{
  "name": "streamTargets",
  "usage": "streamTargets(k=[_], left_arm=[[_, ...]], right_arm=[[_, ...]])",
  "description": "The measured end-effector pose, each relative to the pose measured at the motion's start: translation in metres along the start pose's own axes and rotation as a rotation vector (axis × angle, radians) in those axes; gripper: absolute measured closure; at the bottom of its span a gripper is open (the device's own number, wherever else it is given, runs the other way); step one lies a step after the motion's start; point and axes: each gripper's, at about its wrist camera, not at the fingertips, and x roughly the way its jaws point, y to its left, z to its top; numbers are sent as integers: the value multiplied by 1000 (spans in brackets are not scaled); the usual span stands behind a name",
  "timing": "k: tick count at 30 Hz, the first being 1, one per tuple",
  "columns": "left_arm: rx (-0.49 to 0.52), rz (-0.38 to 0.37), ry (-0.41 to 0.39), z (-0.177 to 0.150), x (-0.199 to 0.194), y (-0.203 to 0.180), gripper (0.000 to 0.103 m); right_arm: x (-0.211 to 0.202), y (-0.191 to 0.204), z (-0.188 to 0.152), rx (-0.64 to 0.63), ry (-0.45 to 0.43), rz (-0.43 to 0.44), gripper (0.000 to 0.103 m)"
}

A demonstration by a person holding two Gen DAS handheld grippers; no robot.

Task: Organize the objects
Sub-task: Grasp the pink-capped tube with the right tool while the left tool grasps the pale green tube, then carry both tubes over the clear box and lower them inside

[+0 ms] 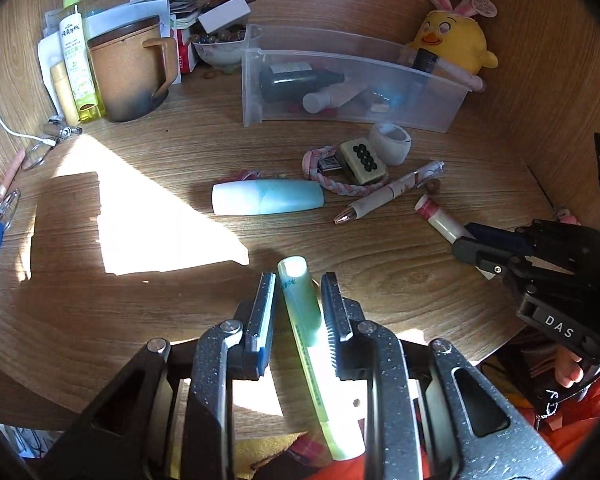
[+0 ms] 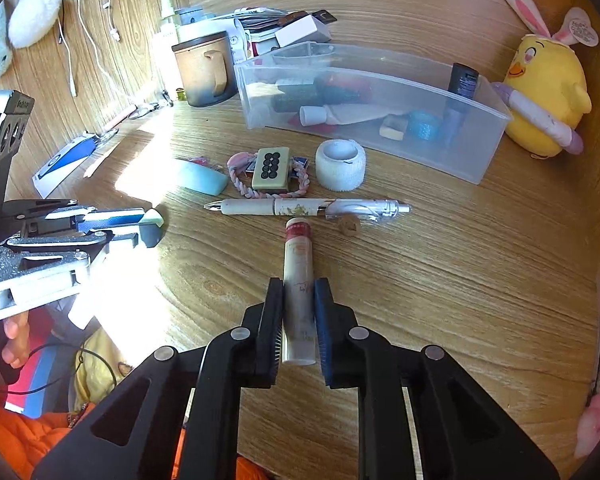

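A home desk nook: wood-grain desktop point(image 1: 148, 208), yellow plush chick with bunny ears point(image 2: 544, 92) far right, brown ceramic mug point(image 1: 128, 76) far left.

Green tube point(image 1: 312, 340): near end runs behind the left tongs point(image 1: 298, 292) frame; contact with the left pad cannot be confirmed. Print on the tube unreadable. Red-capped tube point(image 2: 298, 292): lettering too small to read. Clear bin point(image 2: 476, 152): contents blurred by its frosted wall; the blue item inside cannot be identified. Paper stack point(image 1: 180, 0) at the far left: partly hidden by the brown mug point(image 1: 128, 72). A hand point(image 2: 14, 340) is cut by the left edge.
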Motion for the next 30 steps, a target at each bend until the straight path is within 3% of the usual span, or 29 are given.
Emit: streamTargets(k=[7, 11, 15, 30], left_arm=[[40, 26, -4, -12, -8, -7, 75], [56, 42, -21, -14, -9, -10, 88], [46, 21, -32, -10, -10, -10, 88], [35, -51, -218, 44, -44, -22, 88]], right_arm=[[3, 2, 3, 22, -6, 0, 89], [7, 7, 5, 27, -21, -9, 89], [4, 6, 6, 55, -35, 7, 89], [-41, -14, 33, 144, -186, 4, 89]])
